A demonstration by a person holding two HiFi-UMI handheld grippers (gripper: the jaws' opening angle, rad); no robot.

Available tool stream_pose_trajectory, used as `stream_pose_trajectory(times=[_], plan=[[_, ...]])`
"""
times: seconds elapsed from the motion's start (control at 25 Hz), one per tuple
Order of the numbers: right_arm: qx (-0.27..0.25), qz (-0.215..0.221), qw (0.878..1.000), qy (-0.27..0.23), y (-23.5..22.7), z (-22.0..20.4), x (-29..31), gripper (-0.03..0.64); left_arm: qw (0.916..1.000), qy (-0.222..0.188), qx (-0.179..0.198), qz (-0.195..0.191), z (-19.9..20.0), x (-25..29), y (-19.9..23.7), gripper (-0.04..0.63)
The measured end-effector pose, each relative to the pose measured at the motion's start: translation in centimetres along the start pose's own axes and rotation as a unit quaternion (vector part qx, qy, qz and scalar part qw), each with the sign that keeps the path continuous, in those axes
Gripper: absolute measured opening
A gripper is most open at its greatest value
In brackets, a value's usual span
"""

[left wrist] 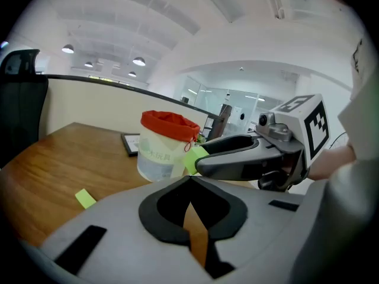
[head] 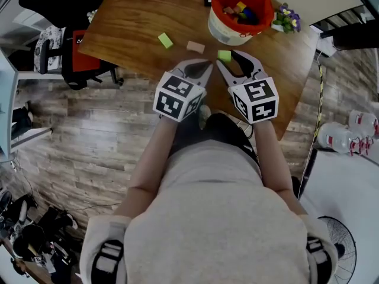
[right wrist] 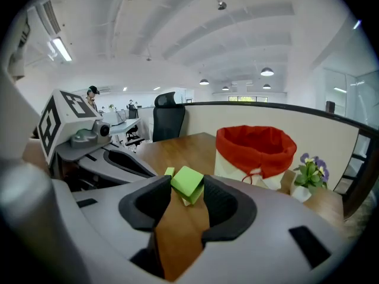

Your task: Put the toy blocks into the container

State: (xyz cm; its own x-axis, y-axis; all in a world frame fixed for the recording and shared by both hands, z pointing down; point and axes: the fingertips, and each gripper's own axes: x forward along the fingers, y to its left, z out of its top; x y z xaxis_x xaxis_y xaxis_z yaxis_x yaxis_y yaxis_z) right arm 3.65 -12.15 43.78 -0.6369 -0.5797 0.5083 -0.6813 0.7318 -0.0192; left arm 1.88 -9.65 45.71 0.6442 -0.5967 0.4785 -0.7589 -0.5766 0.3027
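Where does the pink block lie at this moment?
In the head view the pink block lies on the wooden table, between the loose green block on its left and the green block in the right claw.

Grippers side by side, tilted downward.
We find the left gripper (head: 200, 70) jaws together; the right gripper (head: 225, 57) clamps a green block (right wrist: 188, 182).

container (head: 228, 35) open-topped, flowers (head: 288, 20) just beside
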Motion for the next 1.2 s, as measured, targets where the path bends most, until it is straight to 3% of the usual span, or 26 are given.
stream_pose_trajectory(times=[0.64, 0.8, 1.2], plan=[[-0.045, -0.063, 0.992, -0.097, -7.0, 10.8, -0.8, 0.184, 0.9964, -0.059, 0.06, 0.012, 9.4, 0.2, 1.8, 0.012], [-0.047, -0.08, 0.99, -0.108, -8.8, 12.2, -0.8, 0.184, 0.9943, -0.069, 0.08, 0.014, 11.6, 0.4, 2.0, 0.012], [-0.045, -0.114, 0.987, -0.103, -12.0, 13.4, 0.8, 0.184, 0.994, -0.08, 0.074, 0.008, 13.7, 1.1, 4.0, 0.012]])
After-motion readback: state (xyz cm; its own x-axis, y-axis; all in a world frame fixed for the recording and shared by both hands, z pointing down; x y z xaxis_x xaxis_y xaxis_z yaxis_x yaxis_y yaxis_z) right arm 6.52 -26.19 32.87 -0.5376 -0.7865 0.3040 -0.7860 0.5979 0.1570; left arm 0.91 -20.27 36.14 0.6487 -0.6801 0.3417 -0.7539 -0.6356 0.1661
